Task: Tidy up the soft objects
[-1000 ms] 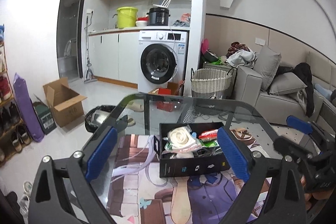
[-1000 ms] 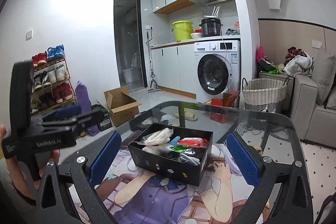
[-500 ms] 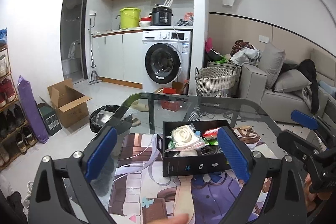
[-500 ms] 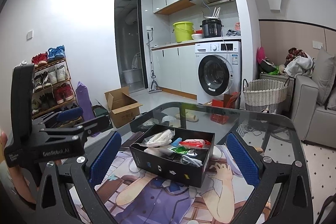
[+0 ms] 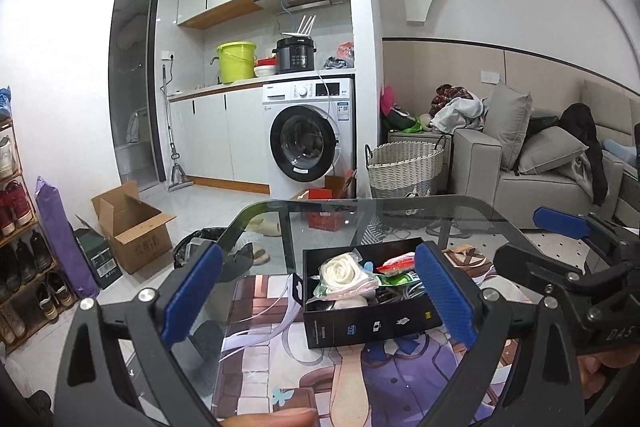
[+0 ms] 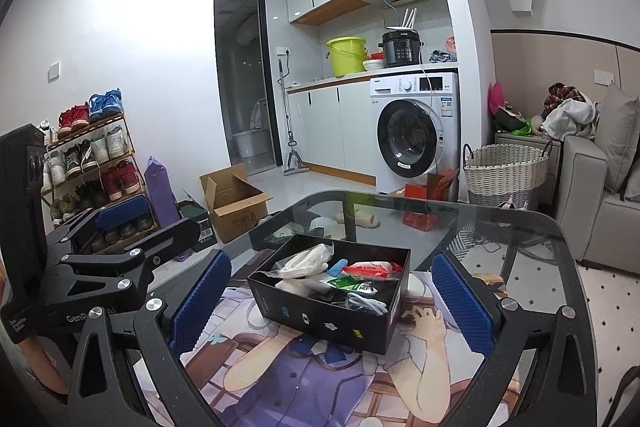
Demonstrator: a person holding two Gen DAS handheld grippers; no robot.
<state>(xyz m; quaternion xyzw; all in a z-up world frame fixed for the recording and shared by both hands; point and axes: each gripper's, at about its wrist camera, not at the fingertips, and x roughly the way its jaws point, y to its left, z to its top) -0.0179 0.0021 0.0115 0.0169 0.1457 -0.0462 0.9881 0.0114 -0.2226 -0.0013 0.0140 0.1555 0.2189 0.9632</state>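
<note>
A black open box (image 5: 372, 323) (image 6: 320, 319) stands on a printed mat (image 5: 280, 367) (image 6: 304, 379) on a glass table. It holds a white cloth rose in plastic (image 5: 344, 275) (image 6: 306, 259), a red packet (image 5: 396, 261) (image 6: 372, 269), a green packet (image 6: 346, 283) and grey cables (image 6: 366, 303). My left gripper (image 5: 320, 301) is open and empty, short of the box. My right gripper (image 6: 332, 303) is open and empty, also short of the box. Each gripper shows in the other's view: the right gripper at the right edge (image 5: 576, 255), the left gripper at the left edge (image 6: 120, 243).
The glass table (image 6: 500, 227) has a rounded far edge. Beyond it stand a washing machine (image 5: 310, 143), a wicker basket (image 5: 404, 167), a grey sofa (image 5: 540, 167), a cardboard box (image 5: 132, 227) and a shoe rack (image 6: 88, 167).
Both views have tilted up a little, so the box sits lower in frame. The box and its contents have not moved. Both grippers stay open.
</note>
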